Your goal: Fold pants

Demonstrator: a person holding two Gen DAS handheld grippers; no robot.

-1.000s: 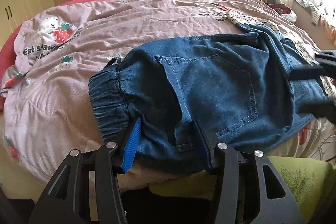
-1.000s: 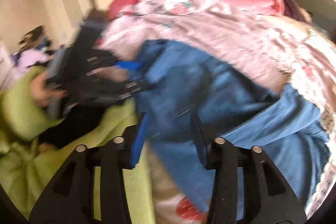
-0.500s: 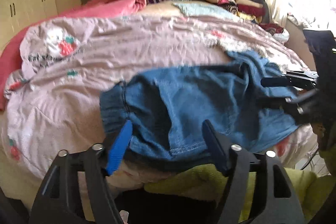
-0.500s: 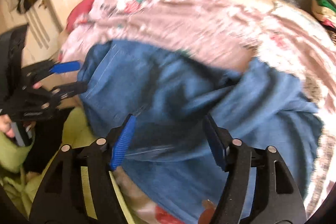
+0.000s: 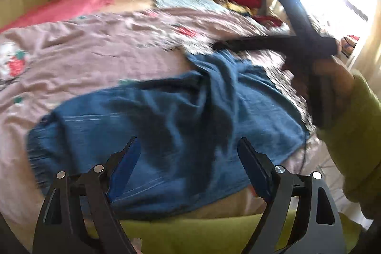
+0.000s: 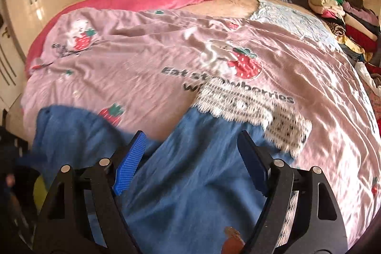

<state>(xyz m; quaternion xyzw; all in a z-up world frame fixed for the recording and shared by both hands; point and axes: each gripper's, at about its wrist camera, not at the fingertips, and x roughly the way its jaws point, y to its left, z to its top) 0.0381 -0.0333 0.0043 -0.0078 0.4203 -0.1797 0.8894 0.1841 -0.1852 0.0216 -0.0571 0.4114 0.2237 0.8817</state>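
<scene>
Both grippers gape wide, holding nothing: the left gripper and right gripper, with ribbed blue pads, hover over rumpled denim pants lying on a glossy pink strawberry-print duvet, their lace-trimmed hem nearby.

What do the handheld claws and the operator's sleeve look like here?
Both the left claw and the right claw are black angular frames with silver rivets and blue ribbed finger pads. The operator's right hand emerges from a yellow-green sleeve.
</scene>
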